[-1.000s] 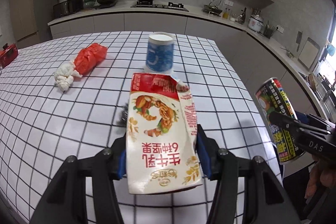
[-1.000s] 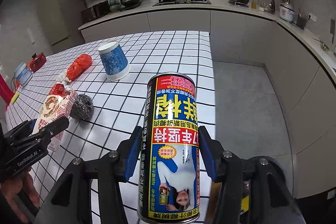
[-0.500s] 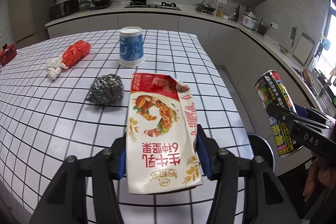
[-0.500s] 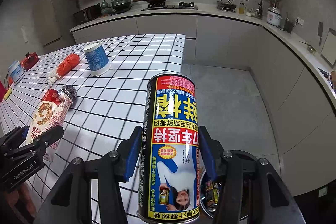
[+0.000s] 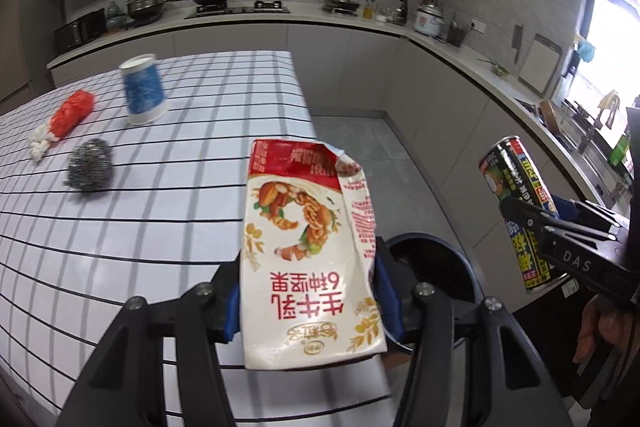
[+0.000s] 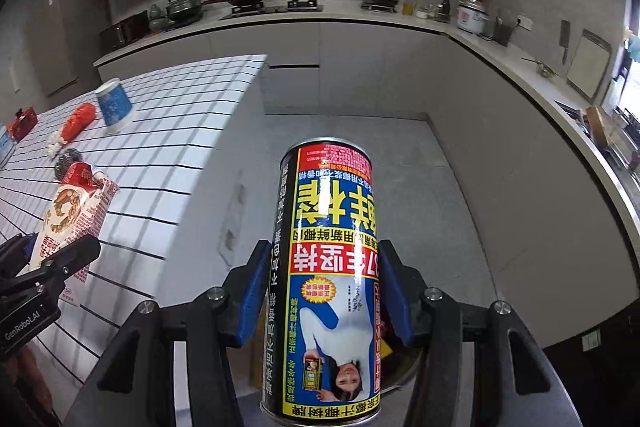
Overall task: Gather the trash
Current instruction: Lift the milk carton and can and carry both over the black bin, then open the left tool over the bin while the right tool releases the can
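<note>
My left gripper [image 5: 308,301] is shut on a white and red milk carton [image 5: 310,251], held upside down at the right edge of the checked table [image 5: 168,227]. Just behind the carton the rim of a dark trash bin [image 5: 436,259] shows on the floor. My right gripper [image 6: 324,295] is shut on a tall printed drink can [image 6: 326,267], hanging above the grey floor past the table, with bin contents partly visible beneath it. The can [image 5: 520,211] and the right gripper also show at the right of the left wrist view. The carton [image 6: 70,211] appears at the left of the right wrist view.
On the table lie a steel scouring ball [image 5: 90,167], a red and white bundle [image 5: 64,119] and an upturned blue paper cup [image 5: 142,95]. Grey kitchen counters [image 6: 520,75] with pots and appliances run along the back and right. Open floor [image 6: 420,167] lies between table and cabinets.
Both grippers have swung right off the table with the carton and can still held. The bin has come into view under them, and the table items have slid to the left.
</note>
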